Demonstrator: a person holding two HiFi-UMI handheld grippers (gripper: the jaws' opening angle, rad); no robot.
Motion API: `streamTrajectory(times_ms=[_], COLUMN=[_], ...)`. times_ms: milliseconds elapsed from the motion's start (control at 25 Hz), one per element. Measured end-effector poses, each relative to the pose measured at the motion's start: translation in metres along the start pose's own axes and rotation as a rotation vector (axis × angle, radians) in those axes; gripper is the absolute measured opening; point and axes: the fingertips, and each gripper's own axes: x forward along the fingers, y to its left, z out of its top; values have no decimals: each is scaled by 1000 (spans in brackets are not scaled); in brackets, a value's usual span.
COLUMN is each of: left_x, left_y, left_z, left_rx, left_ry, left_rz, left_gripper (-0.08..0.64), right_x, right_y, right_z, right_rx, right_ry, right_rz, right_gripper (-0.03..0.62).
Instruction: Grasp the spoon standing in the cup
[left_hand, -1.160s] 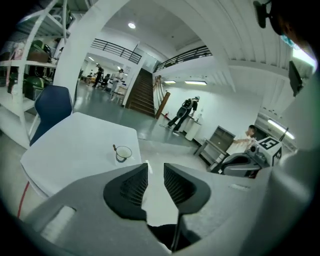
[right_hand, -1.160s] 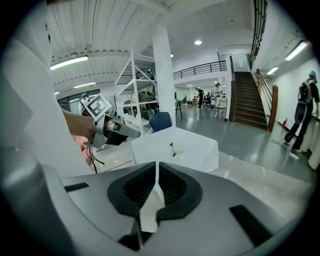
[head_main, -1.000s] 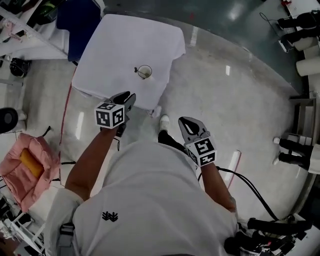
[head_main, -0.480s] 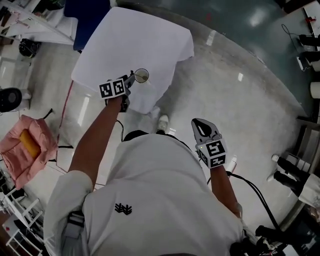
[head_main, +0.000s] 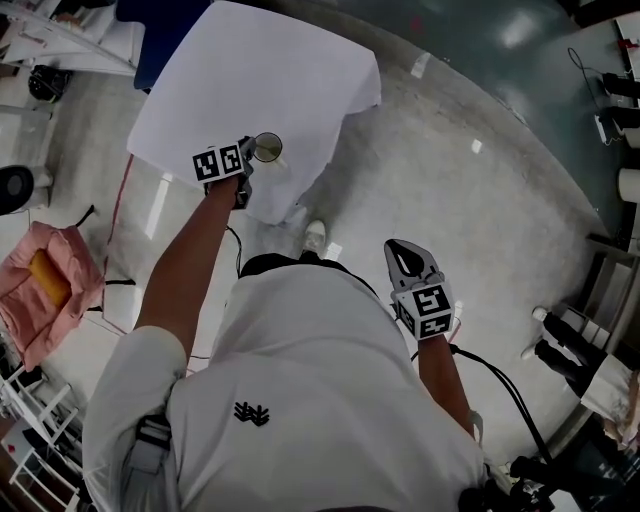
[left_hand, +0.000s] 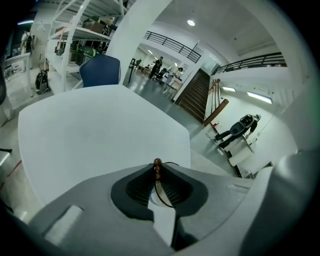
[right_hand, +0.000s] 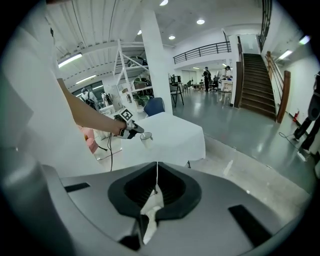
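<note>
Your left gripper (left_hand: 156, 172) is closing on the brown bead-tipped spoon (left_hand: 157, 163). The handle stands between the jaws with its beaded end showing just above their tips, and the pads appear to be pressing on it. The spoon stands in the clear glass cup (head_main: 267, 148), which sits close to the near edge of the white-clothed table (head_main: 280, 70). The main hazard is the high, narrow hold: the thin handle could swivel in the pads, lever against the rim and tip the cup towards that edge. A sideways pull would do the same, so lift along the handle's own line. The draped cloth is a second hazard, since a jaw catching it could drag the cup along. Your right gripper (right_hand: 157, 170) is clenched on nothing and hangs well apart, over open floor. There is free room above the cup and across the bare tabletop beyond it. A blue chair (left_hand: 100, 70) stands at the far side.
</note>
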Motion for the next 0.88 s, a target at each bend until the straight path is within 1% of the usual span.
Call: streamTrajectory(times_ms=[200,360,640,880], left_x=[-10,-29,-87,-147], left_y=[-14,-21,-29,-30], left_z=[9,21,40,41], left_rx=[46,63,55,13], left_ry=[-51,-86,-189,-257], left_rz=[-8,-26,-71,-88], left_gripper=[44,44,44,44], right_x=[6,19,42,54], right_y=[-1,9,40,74], right_z=[6,15,38,50], right_rx=[-6,-38,-105,-155], right_ry=[-19,-18,-57,-74], right_rz=[28,66,134,190], right_gripper=[15,15,15,15])
